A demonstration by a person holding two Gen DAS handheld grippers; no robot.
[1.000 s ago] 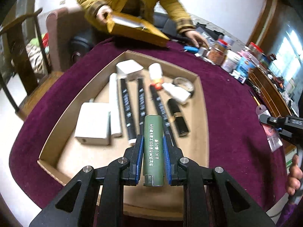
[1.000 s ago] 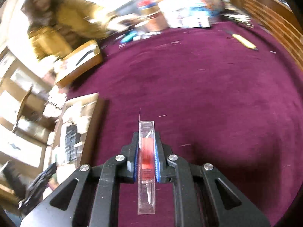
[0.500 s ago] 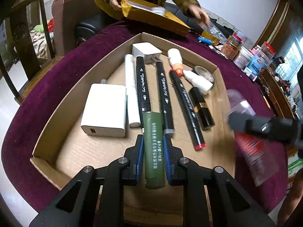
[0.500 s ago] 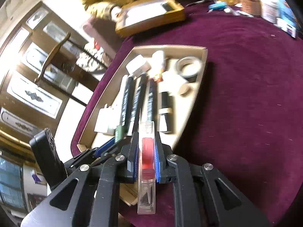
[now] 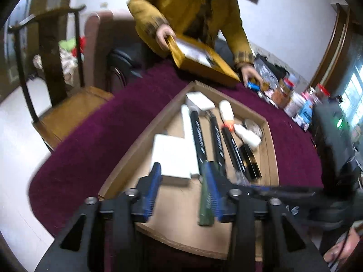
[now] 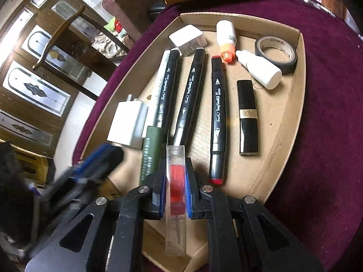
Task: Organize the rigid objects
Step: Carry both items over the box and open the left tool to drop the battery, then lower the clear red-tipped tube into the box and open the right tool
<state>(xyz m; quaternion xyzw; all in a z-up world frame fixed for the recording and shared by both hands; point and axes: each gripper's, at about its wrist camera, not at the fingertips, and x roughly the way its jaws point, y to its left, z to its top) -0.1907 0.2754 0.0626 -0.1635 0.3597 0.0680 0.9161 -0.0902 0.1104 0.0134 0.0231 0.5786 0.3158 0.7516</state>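
Observation:
A cardboard tray [image 6: 299, 72] on the purple cloth holds three black markers [image 6: 216, 104], a white charger [image 6: 129, 124], a white plug [image 6: 187, 38], a black lipstick [image 6: 247, 117], two white bottles and a tape roll [image 6: 275, 54]. My left gripper [image 5: 185, 190] is open; a green lighter [image 5: 205, 201] lies in the tray against its right finger, below the markers [image 6: 150, 156]. My right gripper [image 6: 175, 190] is shut on a clear case with a red insert [image 6: 175, 181], held above the tray's near end beside the lighter.
A person in a yellow jacket [image 5: 188, 6] handles a yellow box [image 5: 202, 61] at the table's far side. Jars and packets [image 5: 292, 95] crowd the far right. A wooden chair [image 5: 56, 86] stands on the left.
My left gripper has opened and let go of the green lighter, which now lies in the tray. My right gripper has moved over the tray's near end with the clear case.

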